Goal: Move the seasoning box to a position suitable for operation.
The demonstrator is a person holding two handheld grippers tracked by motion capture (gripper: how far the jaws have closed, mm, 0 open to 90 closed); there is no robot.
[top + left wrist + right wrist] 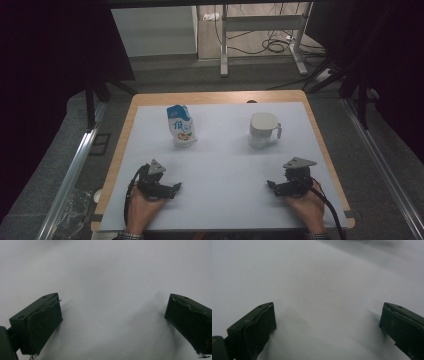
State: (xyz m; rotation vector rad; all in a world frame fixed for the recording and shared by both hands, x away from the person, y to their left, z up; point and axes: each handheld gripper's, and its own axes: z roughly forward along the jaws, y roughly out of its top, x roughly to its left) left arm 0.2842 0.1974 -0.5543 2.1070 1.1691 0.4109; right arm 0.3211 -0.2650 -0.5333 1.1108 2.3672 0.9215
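A blue and white carton [180,125] with printed fruit stands upright at the back left of the white mat [220,165]. A white lidded jug [263,130] with a side handle stands at the back right. My left gripper [176,188] rests low near the front left, held by a hand, well short of the carton. My right gripper [270,186] rests near the front right, short of the jug. In the left gripper view the gripper [112,322] stands open over bare mat. The right gripper [327,325] in its own view is open too, with nothing between its jaws.
The mat covers a wooden table [215,97] whose edge shows at the back and left. Behind the table stand white desk legs [224,45] and loose cables [272,45] on the floor. A metal rail [70,175] runs along the left side.
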